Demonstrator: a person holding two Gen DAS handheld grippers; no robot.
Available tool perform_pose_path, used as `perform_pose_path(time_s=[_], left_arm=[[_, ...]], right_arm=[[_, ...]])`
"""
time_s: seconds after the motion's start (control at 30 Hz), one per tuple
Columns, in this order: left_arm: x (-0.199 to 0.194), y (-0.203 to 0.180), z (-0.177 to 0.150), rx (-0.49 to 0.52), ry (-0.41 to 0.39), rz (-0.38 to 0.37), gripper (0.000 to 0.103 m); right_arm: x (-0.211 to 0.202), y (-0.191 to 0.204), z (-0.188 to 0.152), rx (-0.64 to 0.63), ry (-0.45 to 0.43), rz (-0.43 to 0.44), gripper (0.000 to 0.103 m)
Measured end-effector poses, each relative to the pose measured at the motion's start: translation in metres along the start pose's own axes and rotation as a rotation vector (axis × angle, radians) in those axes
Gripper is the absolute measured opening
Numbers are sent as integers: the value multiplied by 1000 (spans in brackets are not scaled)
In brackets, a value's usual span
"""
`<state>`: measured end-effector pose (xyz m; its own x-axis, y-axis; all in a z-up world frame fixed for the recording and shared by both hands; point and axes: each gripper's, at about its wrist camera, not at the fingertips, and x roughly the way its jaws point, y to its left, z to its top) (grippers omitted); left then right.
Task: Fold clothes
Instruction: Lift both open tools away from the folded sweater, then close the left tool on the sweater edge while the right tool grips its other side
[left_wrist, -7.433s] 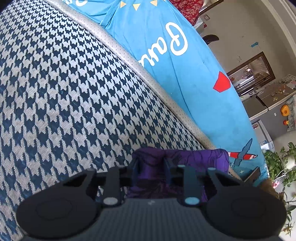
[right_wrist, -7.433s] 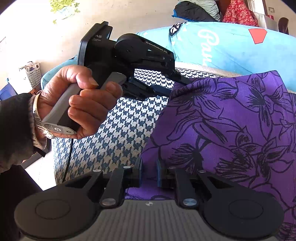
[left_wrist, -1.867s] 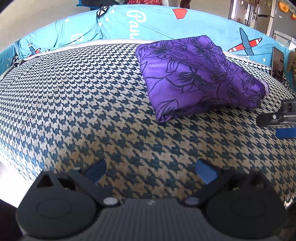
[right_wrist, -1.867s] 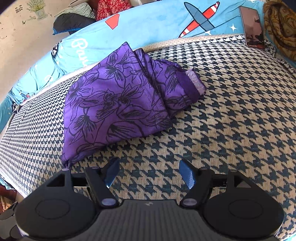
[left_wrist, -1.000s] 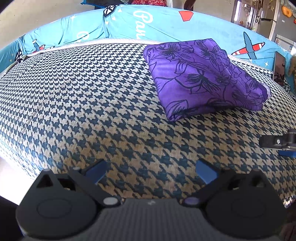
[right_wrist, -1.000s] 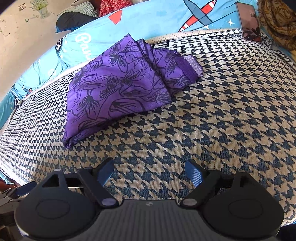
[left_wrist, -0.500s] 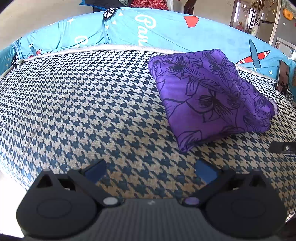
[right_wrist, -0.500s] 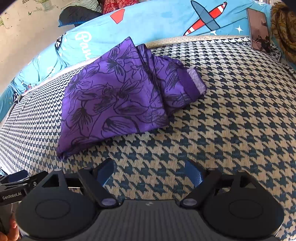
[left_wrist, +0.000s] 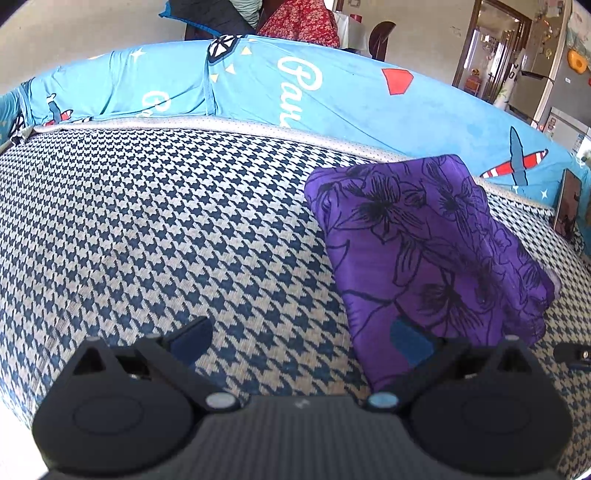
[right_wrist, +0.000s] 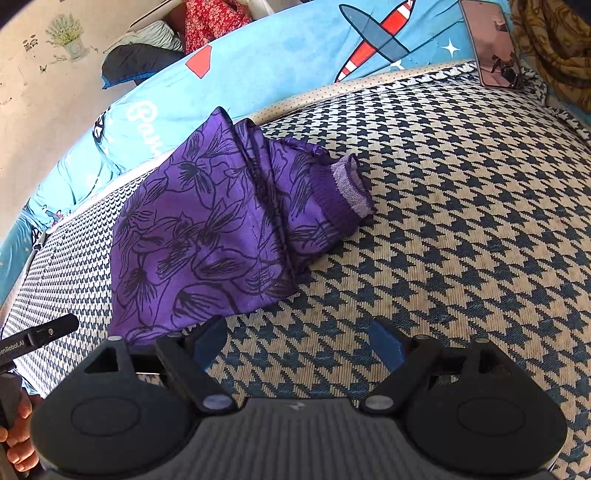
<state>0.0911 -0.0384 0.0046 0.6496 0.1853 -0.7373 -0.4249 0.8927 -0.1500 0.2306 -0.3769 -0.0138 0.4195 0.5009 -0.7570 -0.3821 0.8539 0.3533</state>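
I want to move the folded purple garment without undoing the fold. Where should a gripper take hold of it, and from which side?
Probably the near folded corner of the purple garment, approached low from the front edge of the houndstooth cushion. There the layers lie flat and stacked, thin enough for open jaws. Avoid the ribbed cuff end: it is bunched and loose, so pulling there would likely drag the fold open.

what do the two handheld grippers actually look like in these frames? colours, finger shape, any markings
Both match: the left gripper and right gripper have matte black bodies with a ribbed dark-grey centre plate, two round black discs either side, and small silver pivot pins. Black angled link arms carry the blue finger pads. In the right wrist view, the left unit's black bar shows white lettering ending "enRobot.AI". No cables or sleeves show.
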Motion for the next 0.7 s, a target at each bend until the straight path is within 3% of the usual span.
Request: perform_pose_path(time_s=[0.2, 0.4, 0.7], left_arm=[[16, 10, 16, -72, 9, -78, 103], [35, 4, 32, -39, 22, -101, 103], [63, 9, 55, -65, 40, -158, 103]], right_arm=[[6, -5, 10, 42, -4, 21, 84], [18, -14, 25, 66, -16, 21, 84], [30, -26, 39, 109, -36, 57, 87]])
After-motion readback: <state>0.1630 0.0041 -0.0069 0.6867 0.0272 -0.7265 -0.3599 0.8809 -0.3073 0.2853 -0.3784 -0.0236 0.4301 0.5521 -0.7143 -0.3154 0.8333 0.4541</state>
